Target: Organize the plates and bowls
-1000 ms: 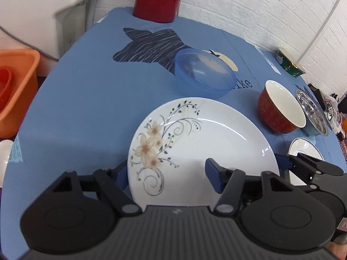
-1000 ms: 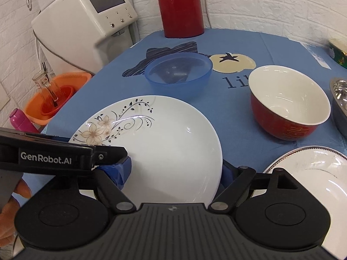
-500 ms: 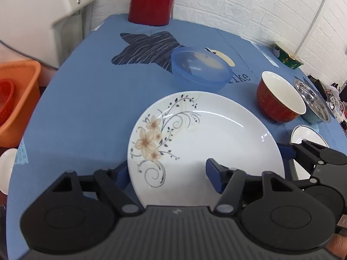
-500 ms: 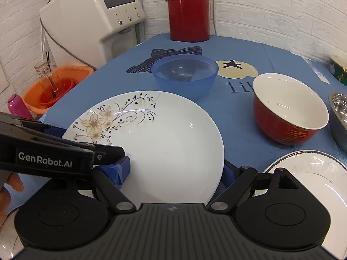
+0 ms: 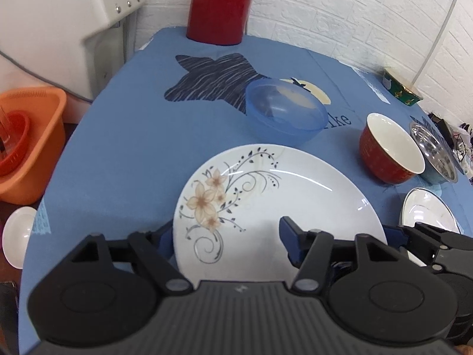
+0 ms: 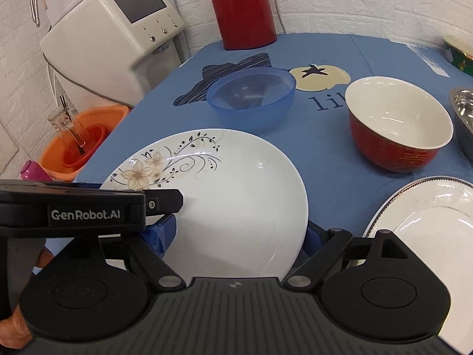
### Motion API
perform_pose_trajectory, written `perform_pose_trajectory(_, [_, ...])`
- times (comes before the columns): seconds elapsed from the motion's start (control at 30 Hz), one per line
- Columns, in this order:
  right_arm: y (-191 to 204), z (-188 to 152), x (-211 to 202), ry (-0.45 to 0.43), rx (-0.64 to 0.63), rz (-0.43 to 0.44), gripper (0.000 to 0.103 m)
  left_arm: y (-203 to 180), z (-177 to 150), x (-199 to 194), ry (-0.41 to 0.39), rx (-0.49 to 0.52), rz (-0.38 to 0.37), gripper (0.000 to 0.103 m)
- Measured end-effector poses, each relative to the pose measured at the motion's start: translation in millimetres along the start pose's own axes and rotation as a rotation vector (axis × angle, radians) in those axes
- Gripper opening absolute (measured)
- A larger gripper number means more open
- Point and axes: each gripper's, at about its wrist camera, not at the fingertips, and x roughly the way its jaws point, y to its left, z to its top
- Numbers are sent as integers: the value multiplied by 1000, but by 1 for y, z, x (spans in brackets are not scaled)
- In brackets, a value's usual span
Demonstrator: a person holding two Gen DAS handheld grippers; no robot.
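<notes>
Both tools share one load: the left hand-held gripper [image 5: 226,238] is clamped on the near-left rim of the floral plate [image 5: 295,207], one finger above and one below, and the right hand-held gripper [image 6: 241,236] pinches the near-right rim the same way. The plate sits at the near middle of the blue-clothed surface [image 5: 133,136], its near edge raised; whether its far edge touches the cloth I cannot tell.

The main risk, as I judge it, is the glazed rim sliding out of the narrow pads if the two hands tilt or pull unevenly; a twist between them could also lever the plate loose. The two tools are crowded together, and the left one's arm crosses just in front of the right one's view, so they may knock each other.

Room is tight ahead: the blue plastic bowl [image 5: 285,109] stands just beyond the plate's far rim, so a forward push would hit it. To the right, the red bowl [image 6: 399,124] is near, and the silver-rimmed plate [image 6: 428,222] lies just beside, with a steel bowl [image 5: 434,151] further right. The left side offers open cloth, but the surface's edge curves away there, with an orange basin [image 5: 32,142] below. The red thermos [image 6: 244,9] stands well apart at the back.
</notes>
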Motion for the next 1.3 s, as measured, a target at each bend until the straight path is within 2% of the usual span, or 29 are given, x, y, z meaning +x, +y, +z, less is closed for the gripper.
perform_pose_trajectory(0.07, [0,0,1,-4,-22,-5,75,7,-1,6,31,-35,-22,60])
perform_pose_trajectory(0.13, [2,-1,2,-2,-53,-3,75,7,-3,4,14,-24,-30,60])
perform_pose_trajectory(0.23, [7,-11,2,-32,-183,-14,76,10,-4,3,13,-27,-54,60])
perform_pose_trajectory(0.33, [0,-12,3,-52,-190,21,78,8,-7,2,5,-10,-51,60])
perform_pose_trajectory(0.47, [1,-8,2,-36,-173,19,75,6,-9,0,-1,7,-38,59])
perform_pose_trajectory(0.57, [-4,-3,0,-22,-114,60,74,9,-6,-2,-3,-9,-39,59])
perform_pose_trajectory(0.63, [-3,-1,-2,-23,-105,58,74,9,-3,-5,-4,-18,-44,59])
perform_pose_trajectory(0.93, [13,4,-51,-117,-97,61,76,-2,-1,-50,-55,-21,-49,59])
perform_pose_trajectory(1.13, [18,-17,-76,-103,-55,85,76,-13,-26,-84,-64,-19,-34,59])
perform_pose_trajectory(1.3, [27,-47,-98,-80,-39,110,76,-12,-63,-106,-42,-41,-40,59])
